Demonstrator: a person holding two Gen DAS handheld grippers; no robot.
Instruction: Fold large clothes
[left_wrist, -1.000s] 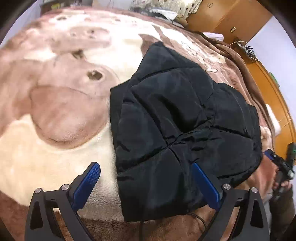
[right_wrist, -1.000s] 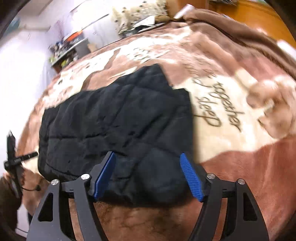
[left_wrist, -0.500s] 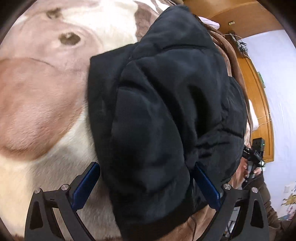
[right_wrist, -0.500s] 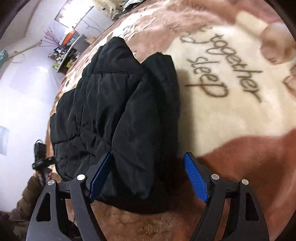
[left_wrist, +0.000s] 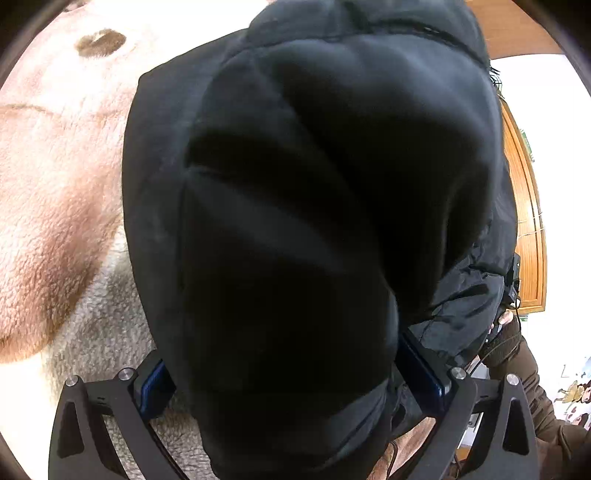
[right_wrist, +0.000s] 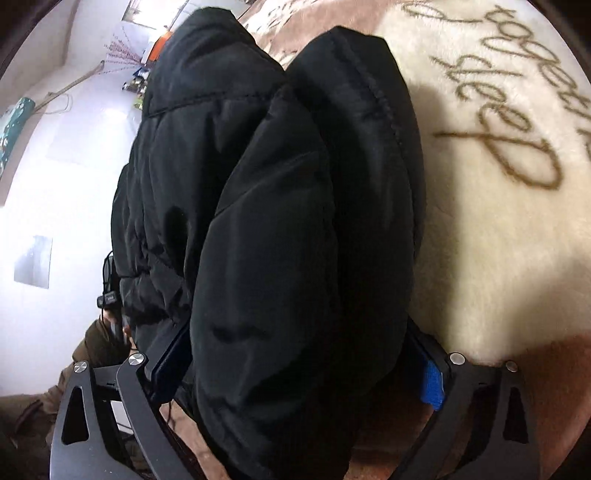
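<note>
The left gripper (left_wrist: 288, 376) points forward and down over the bed, its two black fingers spread around a thick fold of the black puffer jacket (left_wrist: 314, 192). The blue pads (left_wrist: 153, 380) press against the padding on either side, so the jaws are clamped on the jacket's bunched edge. The fabric bulges up between and ahead of the jaws and fills most of the left wrist view, hiding what lies beyond.

The right gripper (right_wrist: 299, 369) sits in much the same pose at the jacket's other side. Its jaws are clamped on a doubled roll of the quilted jacket (right_wrist: 295, 221), with the blue pad (right_wrist: 430, 384) showing at the right finger and the left pad pushed into the padding.

Left of the left gripper's jaws lies the plush blanket (left_wrist: 62, 206), cream with brown patches, which covers the bed under the jacket. To the right of the right gripper's jaws the blanket (right_wrist: 498, 240) carries brown script lettering (right_wrist: 517, 122). Past the jacket on the right of the left wrist view stands a wooden cabinet (left_wrist: 528, 221), and the person's hand in a brown sleeve (left_wrist: 509, 332) shows just beside the jacket's edge. Left of the right gripper's jaws is a white wall (right_wrist: 66, 177).
</note>
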